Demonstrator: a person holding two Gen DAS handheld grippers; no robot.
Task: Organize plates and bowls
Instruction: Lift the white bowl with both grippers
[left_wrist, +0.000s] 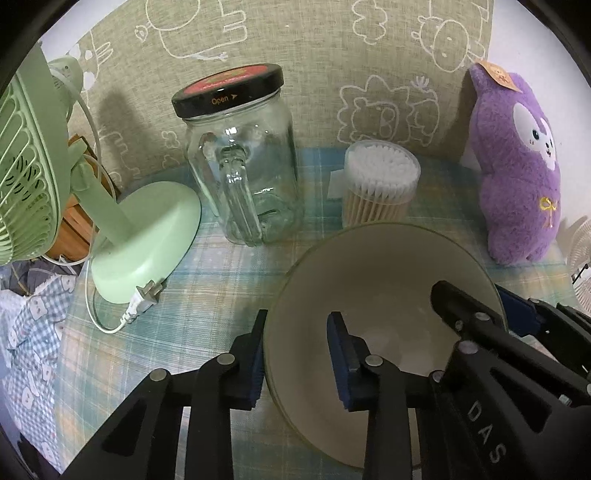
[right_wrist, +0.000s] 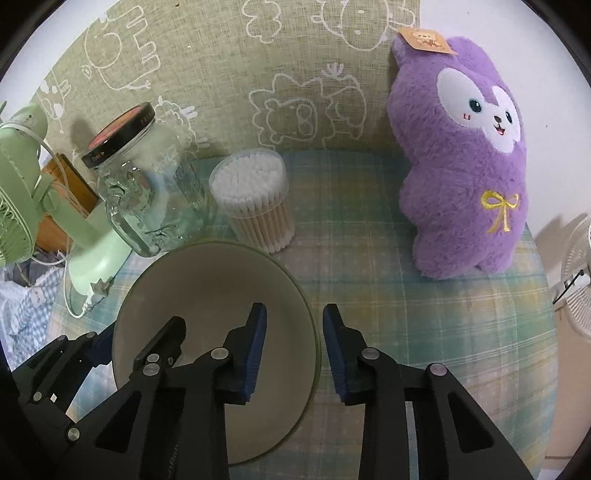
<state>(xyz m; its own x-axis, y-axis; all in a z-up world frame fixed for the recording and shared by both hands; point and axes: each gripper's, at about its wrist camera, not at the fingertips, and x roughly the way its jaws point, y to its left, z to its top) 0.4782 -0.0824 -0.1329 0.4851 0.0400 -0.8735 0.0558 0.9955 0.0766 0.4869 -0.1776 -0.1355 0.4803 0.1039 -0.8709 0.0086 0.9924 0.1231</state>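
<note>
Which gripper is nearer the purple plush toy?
Right. The right gripper straddles the bowl rim on the side facing the purple plush toy. The left gripper straddles the opposite rim, by the green fan, farther away.
</note>
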